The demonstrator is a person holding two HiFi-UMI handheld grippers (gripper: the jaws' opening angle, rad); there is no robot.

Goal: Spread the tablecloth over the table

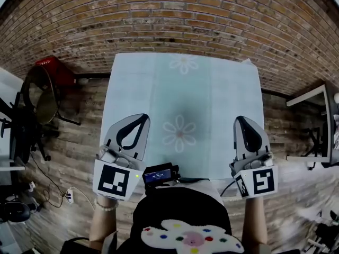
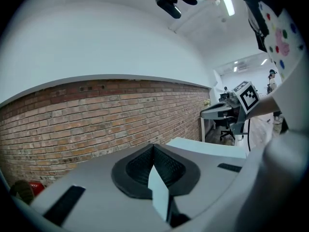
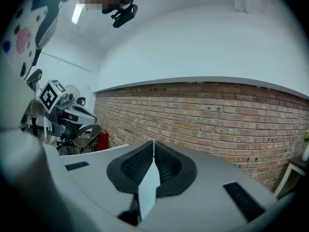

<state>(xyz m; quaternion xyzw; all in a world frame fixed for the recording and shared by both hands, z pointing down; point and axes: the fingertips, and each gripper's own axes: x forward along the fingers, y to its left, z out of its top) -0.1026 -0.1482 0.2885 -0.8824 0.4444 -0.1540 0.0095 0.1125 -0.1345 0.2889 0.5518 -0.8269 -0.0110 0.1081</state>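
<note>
The tablecloth [image 1: 180, 99], pale blue-green and printed with white daisies [image 1: 179, 134], is lying stretched out from the brick wall [image 1: 175, 15] toward the person, covering the table, which is hidden under it. The left gripper [image 1: 139, 118] is pinching the cloth at its near left corner. In the left gripper view its jaws are pressing together on a thin fold that is sticking out between the ribbed pads [image 2: 166, 166]. The right gripper [image 1: 241, 119] is clamping the near right corner the same way, with a strip of cloth showing between its closed jaws. Both grippers are pointing away from the person. A red crate [image 1: 53, 67] and a dark chair [image 1: 39, 97] are standing left of the table
</note>
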